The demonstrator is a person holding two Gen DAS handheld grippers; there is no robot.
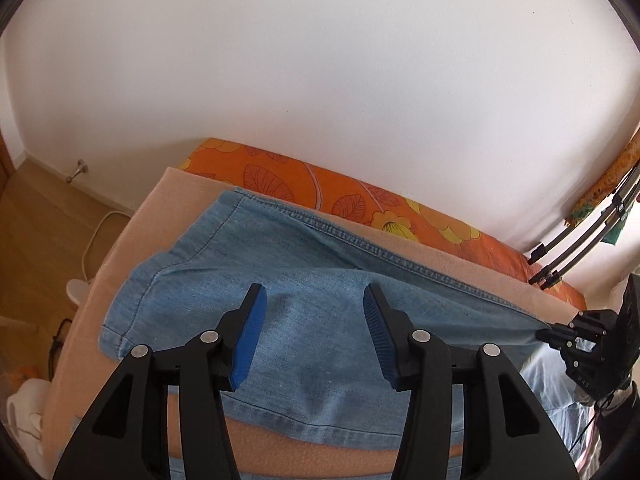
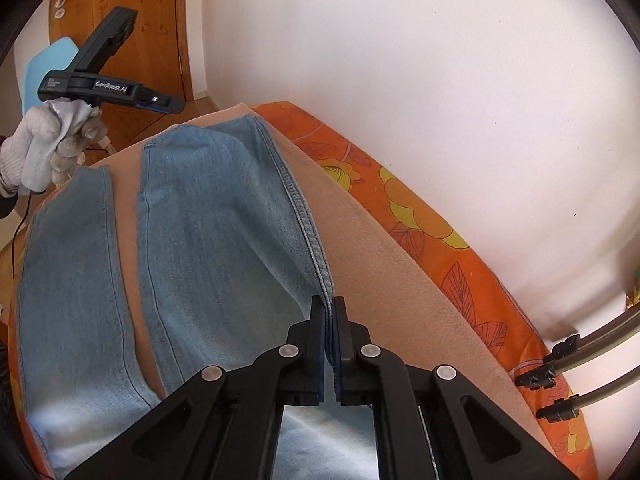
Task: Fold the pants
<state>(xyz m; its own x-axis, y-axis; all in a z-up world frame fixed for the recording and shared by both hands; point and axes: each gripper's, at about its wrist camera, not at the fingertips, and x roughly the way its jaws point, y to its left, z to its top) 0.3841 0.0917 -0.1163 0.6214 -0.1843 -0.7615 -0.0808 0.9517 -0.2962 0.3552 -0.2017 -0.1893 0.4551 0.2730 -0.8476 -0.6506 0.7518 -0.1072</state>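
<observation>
Light blue denim pants (image 1: 304, 264) lie on a beige cloth over the bed; in the right wrist view both legs (image 2: 208, 232) stretch away side by side. My left gripper (image 1: 312, 300) is open, its blue pads above the far leg near its hem, holding nothing. It also shows in the right wrist view (image 2: 160, 102), held by a white-gloved hand above the leg ends. My right gripper (image 2: 328, 308) is shut on the stitched side seam of the pants. It appears at the right edge of the left wrist view (image 1: 546, 334), pinching the denim's edge.
An orange flowered sheet (image 2: 440, 232) covers the bed along the white wall. The beige cloth (image 2: 400, 280) lies over it. Grey hoses with black clips (image 2: 560, 380) cross at the right. A wooden floor (image 1: 48, 216) with a white cable lies left; a wooden door (image 2: 160, 20) stands beyond.
</observation>
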